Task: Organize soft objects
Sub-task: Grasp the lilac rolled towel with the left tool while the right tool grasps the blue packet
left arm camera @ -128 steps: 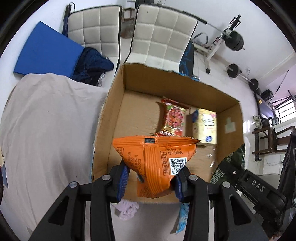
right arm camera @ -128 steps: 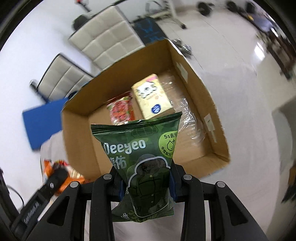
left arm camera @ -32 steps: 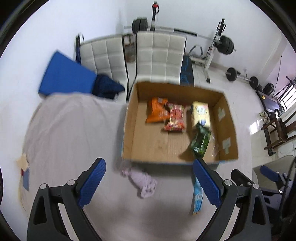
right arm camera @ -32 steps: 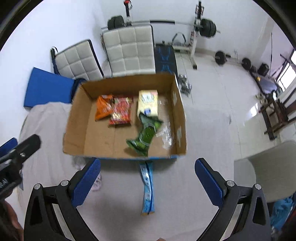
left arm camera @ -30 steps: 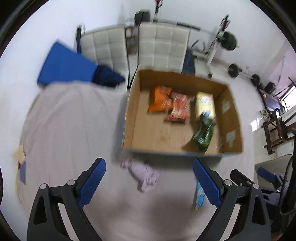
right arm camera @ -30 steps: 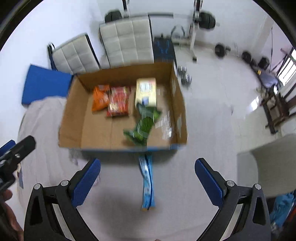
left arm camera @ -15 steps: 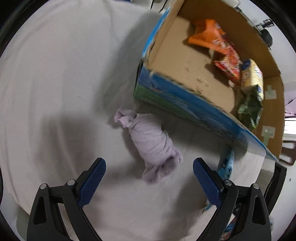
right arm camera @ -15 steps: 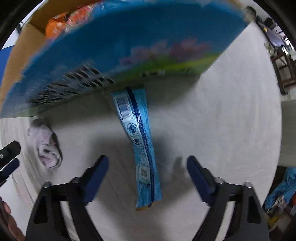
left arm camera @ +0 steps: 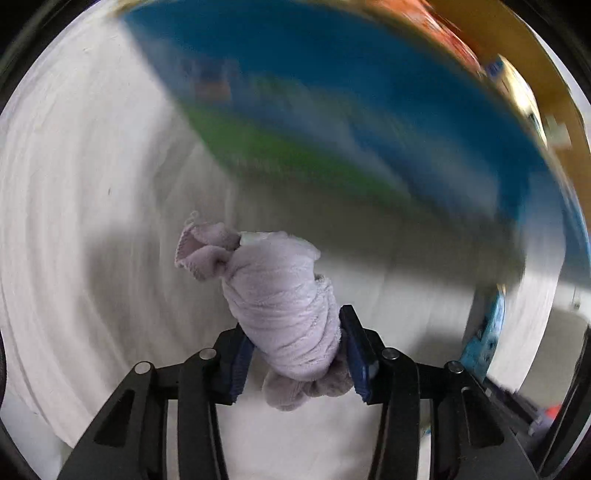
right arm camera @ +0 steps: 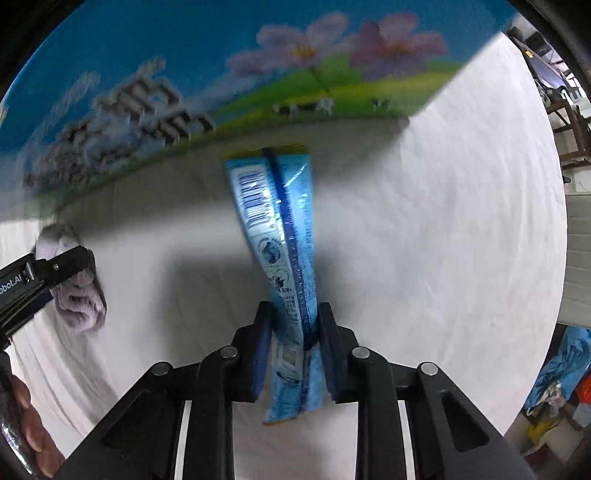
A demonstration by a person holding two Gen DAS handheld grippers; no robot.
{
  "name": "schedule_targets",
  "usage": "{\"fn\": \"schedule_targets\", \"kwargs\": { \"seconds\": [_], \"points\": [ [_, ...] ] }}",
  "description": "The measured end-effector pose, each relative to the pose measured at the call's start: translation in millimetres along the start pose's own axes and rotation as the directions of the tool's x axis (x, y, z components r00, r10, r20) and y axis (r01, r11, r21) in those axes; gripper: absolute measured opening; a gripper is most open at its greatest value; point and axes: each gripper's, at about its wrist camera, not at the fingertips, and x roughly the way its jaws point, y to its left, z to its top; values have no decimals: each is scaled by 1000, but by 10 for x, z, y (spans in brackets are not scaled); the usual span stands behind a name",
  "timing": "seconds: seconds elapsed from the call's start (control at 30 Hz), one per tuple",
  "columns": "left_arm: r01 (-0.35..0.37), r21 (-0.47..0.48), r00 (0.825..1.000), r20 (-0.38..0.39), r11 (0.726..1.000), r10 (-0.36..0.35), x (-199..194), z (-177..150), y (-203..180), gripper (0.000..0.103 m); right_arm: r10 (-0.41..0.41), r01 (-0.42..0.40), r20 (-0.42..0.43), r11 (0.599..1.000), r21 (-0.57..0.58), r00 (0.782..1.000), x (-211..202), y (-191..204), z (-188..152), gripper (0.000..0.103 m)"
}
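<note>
My left gripper (left arm camera: 295,350) is shut on a rolled lilac cloth (left arm camera: 280,295) just above the white tablecloth, in front of the printed outer wall of the cardboard box (left arm camera: 332,110). My right gripper (right arm camera: 295,343) is shut on a long light-blue snack packet (right arm camera: 280,240) that points toward the box wall (right arm camera: 221,74). The cloth (right arm camera: 79,299) and the left gripper's finger also show at the left of the right wrist view. The packet shows at the right edge of the left wrist view (left arm camera: 487,332).
The box's blue and green printed side stands close ahead of both grippers. Snack packs (left arm camera: 454,33) show inside the box at the top right. The white tablecloth (right arm camera: 461,221) spreads to the right. A chair (right arm camera: 569,122) stands beyond the table edge.
Both grippers have come down from above the box to the table. The left one has closed on the lilac cloth and the right one on the blue packet.
</note>
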Motion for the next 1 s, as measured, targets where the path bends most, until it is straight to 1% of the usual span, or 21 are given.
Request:
{"fn": "schedule_targets", "kwargs": {
  "seconds": [0.1,0.13,0.2,0.3,0.43,0.47,0.53,0.63,0.7,0.83,0.9,0.93,1.0],
  "points": [
    [-19,60,1000,-20,998,20,-26,-350,-70,42,9,-10,-32,1000,-26,999,22,-46,-191,23],
    [-36,84,999,-21,996,38,-35,-502,-104,42,10,-12,-41,999,-37,999,27,-55,-261,22],
    [-40,121,998,-33,992,44,-21,-715,-164,42,6,-10,-59,998,-65,998,46,-68,-440,21],
    [-70,160,996,-42,985,78,76,-938,-259,42,6,-13,-80,995,-95,997,77,-75,-635,21],
    [-83,156,993,-66,984,95,250,-1017,-317,42,-16,7,-68,992,-130,998,89,-37,-749,21],
    [-92,156,992,-70,984,104,284,-1009,-321,44,-20,11,-67,991,-134,998,92,-30,-760,21],
    [-99,158,992,-60,982,109,299,-1005,-355,44,-23,14,-66,990,-138,998,112,7,-798,21],
    [-115,168,991,-55,979,125,319,-877,-352,44,-34,23,-68,988,-150,997,117,61,-793,22],
    [-118,162,991,-46,980,127,336,-910,-399,44,-37,26,-75,988,-153,996,195,167,-802,23],
    [-124,156,991,-31,980,131,370,-958,-578,42,-27,15,-94,991,-130,995,284,127,-768,24],
    [-125,160,991,-27,979,131,338,-993,-588,39,-32,23,-79,993,-118,996,286,129,-793,24],
    [-120,162,992,-21,980,125,240,-1036,-492,38,-37,28,-74,992,-122,997,285,137,-801,22],
    [-111,165,994,-3,980,113,95,-1038,-477,38,-33,25,-67,992,-122,997,245,192,-837,17]
  ]
}}
